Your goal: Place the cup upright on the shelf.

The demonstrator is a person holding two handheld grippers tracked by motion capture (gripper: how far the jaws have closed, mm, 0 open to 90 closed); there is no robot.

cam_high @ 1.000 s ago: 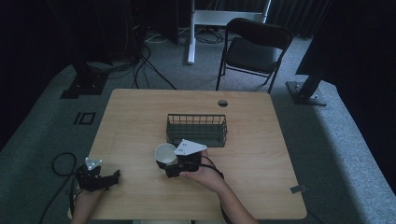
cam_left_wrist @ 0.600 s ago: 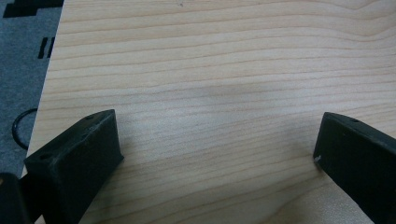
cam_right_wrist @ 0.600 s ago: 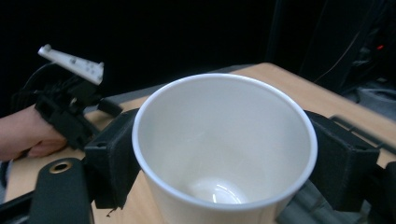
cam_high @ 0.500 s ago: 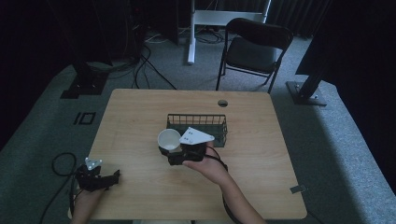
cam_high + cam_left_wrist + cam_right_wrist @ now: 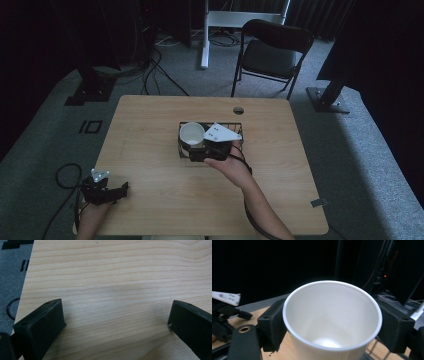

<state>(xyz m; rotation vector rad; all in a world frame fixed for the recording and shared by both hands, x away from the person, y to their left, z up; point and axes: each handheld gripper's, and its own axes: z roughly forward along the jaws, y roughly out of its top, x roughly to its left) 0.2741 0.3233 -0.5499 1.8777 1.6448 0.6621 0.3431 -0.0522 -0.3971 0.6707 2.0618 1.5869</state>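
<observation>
White cup (image 5: 332,322) clamped in right gripper (image 5: 200,150) jaws, left gripper (image 5: 117,322) jaws wide apart

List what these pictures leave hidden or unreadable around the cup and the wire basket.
- High view: the wire basket is mostly covered by the right gripper and its grey plate, so its floor and contents cannot be told.
- High view: whether the white cup is above or inside the basket is unclear.
- Right gripper view: the cup's base is cut off by the bottom edge.
- Left gripper view: the left gripper is open over bare table.
</observation>
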